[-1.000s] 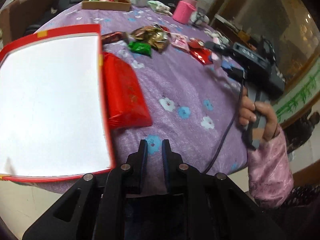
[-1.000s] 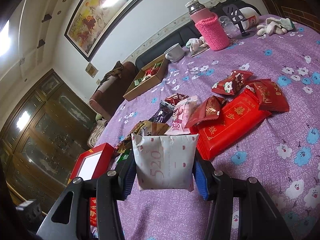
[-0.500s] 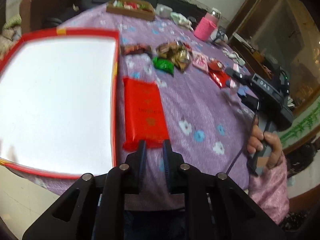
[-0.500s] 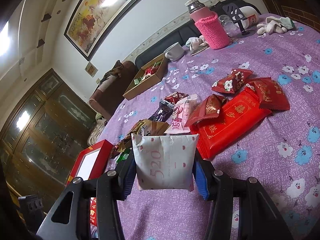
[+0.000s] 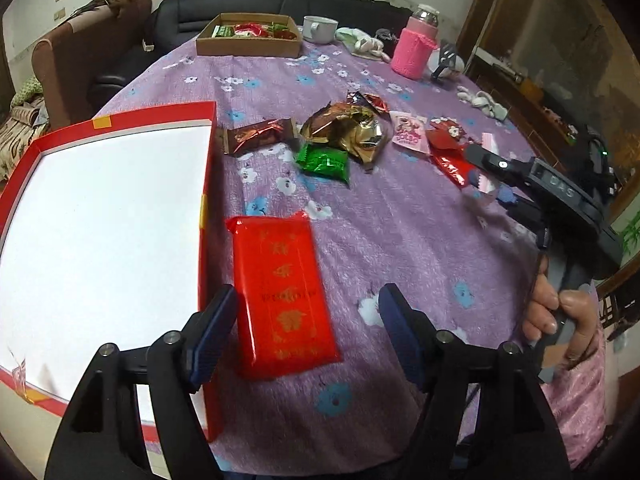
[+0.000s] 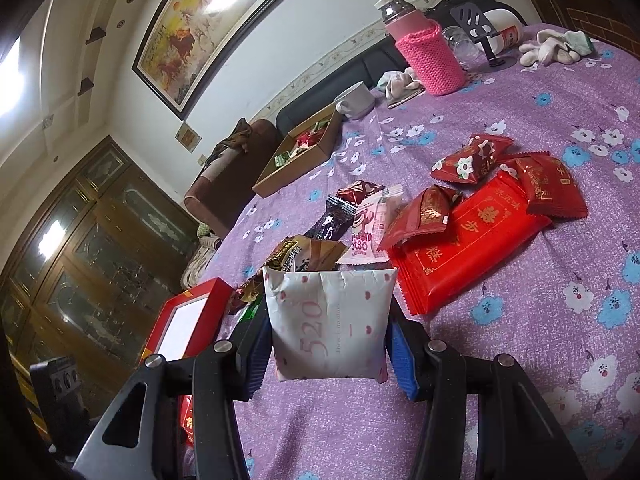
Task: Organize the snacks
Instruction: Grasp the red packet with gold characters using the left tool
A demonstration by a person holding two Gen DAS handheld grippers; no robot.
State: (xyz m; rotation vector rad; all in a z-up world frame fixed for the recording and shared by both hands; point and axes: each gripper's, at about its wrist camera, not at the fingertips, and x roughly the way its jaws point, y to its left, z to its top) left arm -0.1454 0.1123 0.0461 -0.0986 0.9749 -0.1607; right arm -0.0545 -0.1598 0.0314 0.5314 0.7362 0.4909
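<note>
A flat red packet (image 5: 285, 294) with gold print lies on the purple cloth beside the red box (image 5: 100, 240) with a white floor. My left gripper (image 5: 308, 336) hovers over the packet's near end, its jaws opening, and the pads do not touch it. My right gripper (image 6: 326, 350) is shut on a white sachet (image 6: 330, 320) printed "520", held above the cloth. Loose snacks lie mid-table: a green one (image 5: 324, 162), a gold heap (image 5: 346, 130), a brown bar (image 5: 258, 138) and red packets (image 6: 468, 236).
A cardboard tray (image 5: 250, 38) with sweets stands at the far side, by a white mug (image 5: 319, 29) and a pink-sleeved flask (image 5: 416, 50). A hand (image 5: 560, 316) grips the right tool's handle at the right. The box wall (image 5: 208, 240) rises just left of the left fingers.
My left gripper's jaws went from shut to wide apart, and its view pulled back and lifted so the red packet now lies between the fingers. The right gripper and its sachet kept still.
</note>
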